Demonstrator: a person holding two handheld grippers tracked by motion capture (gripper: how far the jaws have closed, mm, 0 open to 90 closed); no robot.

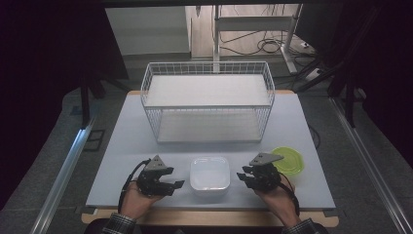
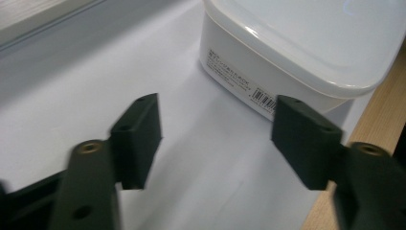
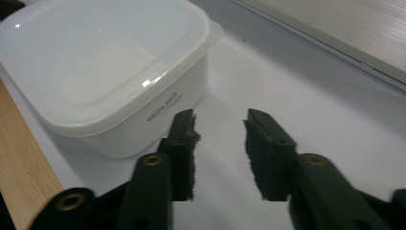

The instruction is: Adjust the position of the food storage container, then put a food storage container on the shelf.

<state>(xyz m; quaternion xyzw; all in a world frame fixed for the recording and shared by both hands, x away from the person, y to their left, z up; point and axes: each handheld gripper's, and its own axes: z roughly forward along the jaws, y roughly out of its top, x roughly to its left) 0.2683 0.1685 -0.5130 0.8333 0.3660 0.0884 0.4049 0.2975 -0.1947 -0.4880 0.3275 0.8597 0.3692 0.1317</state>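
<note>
both tools (image 2: 215, 139) (image 3: 220, 143) gape empty beside the white box (image 1: 210, 174); green lid (image 1: 290, 159) half hidden.

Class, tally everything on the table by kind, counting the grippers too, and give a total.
White lidded container: 1
Green lid: 1
White wire basket: 1
Grippers: 2, left gripper and right gripper
Total: 5

White container (image 1: 209, 174) between both open tools
</note>
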